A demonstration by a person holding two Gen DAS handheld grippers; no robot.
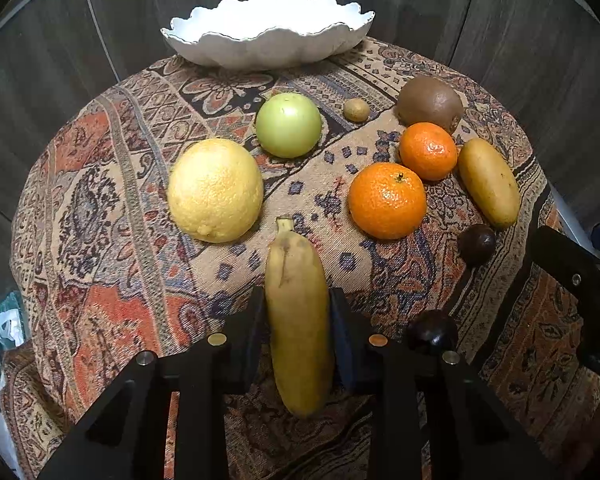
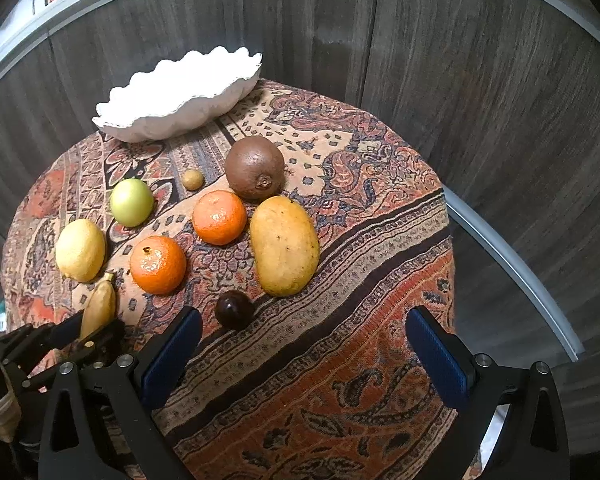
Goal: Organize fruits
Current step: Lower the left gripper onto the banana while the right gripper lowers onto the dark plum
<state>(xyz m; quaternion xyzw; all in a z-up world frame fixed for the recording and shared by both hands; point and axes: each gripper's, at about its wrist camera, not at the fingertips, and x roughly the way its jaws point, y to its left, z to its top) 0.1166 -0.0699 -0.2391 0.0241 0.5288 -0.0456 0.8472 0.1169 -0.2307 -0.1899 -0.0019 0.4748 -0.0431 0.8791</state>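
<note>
- The left tongs (image 1: 298,312) are being pressed onto the banana (image 1: 296,312) near the tabletop's (image 1: 112,272) front edge; the right tongs (image 2: 304,344) are being held wide open, empty.
- The banana is being gripped near mid-length only, so it is likely to swivel or slip when lifted.
- The dark round fruit (image 1: 434,330) just beside the tongs risks being knocked off the edge.
- The white bowl (image 1: 268,46) is sitting at the far edge, where it may be tipped.

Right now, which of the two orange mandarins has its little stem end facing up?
The nearer, larger mandarin, between the banana tip and the yellow mango; a dark stem nub shows on top. The farther mandarin, beside the kiwi, shows none.
</note>
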